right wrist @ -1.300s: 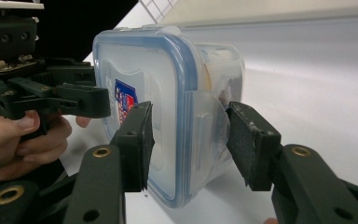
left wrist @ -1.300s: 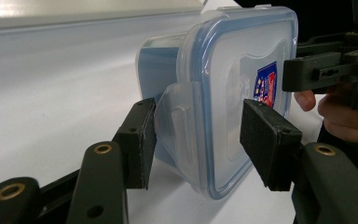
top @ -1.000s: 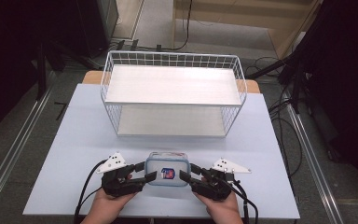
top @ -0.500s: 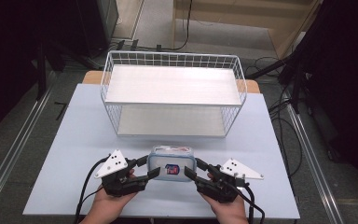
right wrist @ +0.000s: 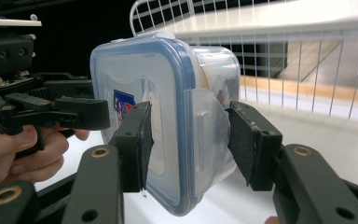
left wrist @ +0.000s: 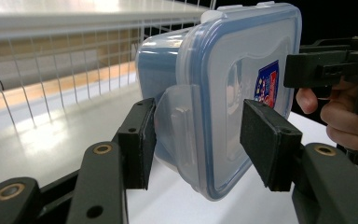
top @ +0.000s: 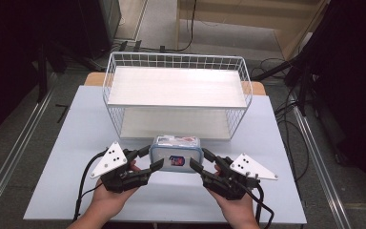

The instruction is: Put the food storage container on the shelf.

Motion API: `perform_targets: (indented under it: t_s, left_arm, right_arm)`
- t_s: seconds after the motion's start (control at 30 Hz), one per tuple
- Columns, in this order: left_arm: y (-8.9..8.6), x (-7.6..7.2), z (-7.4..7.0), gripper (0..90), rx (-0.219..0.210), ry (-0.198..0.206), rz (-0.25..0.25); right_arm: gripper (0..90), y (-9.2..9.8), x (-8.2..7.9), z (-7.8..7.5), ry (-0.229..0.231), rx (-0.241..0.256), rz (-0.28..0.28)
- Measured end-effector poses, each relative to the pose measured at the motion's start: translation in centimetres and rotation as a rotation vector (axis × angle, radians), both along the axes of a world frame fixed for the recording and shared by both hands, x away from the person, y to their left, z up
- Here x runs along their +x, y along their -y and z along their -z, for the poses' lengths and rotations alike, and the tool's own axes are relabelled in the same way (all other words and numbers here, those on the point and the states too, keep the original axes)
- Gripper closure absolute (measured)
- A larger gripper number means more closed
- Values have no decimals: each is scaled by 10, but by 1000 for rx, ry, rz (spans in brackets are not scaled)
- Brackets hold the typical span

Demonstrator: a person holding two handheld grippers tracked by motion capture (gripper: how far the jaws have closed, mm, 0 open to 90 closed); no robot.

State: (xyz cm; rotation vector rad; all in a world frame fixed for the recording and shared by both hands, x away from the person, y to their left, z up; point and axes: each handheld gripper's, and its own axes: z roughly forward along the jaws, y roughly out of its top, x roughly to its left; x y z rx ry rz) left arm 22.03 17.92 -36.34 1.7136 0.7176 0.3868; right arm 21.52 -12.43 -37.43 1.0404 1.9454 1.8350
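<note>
both grippers, left and right, clamp side latches of a clear, blue-rimmed box before the rack.

The wire rack stands just beyond the plastic container, blocking the way forward at table level. Bare table lies open to either side of the left claw and right claw.

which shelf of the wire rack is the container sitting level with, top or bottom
The bottom shelf: the container sits right before its open front, held between both hand-held grippers, while the top shelf lies higher.
</note>
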Motion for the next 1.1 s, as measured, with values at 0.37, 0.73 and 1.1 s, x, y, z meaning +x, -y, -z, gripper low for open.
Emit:
perform_targets:
  t_s: [0.37,0.73,1.1]
  left_arm:
    - [-5,7,-24,471,-17,79,-9]
    - [-5,19,-50,471,-7,143,-5]
    - [-4,42,-64,471,-42,141,-13]
  right_arm:
    - [519,-6,9,-28,91,-3,1]
    - [519,-6,20,-51,151,12,5]
    - [517,-7,41,-71,158,11,12]
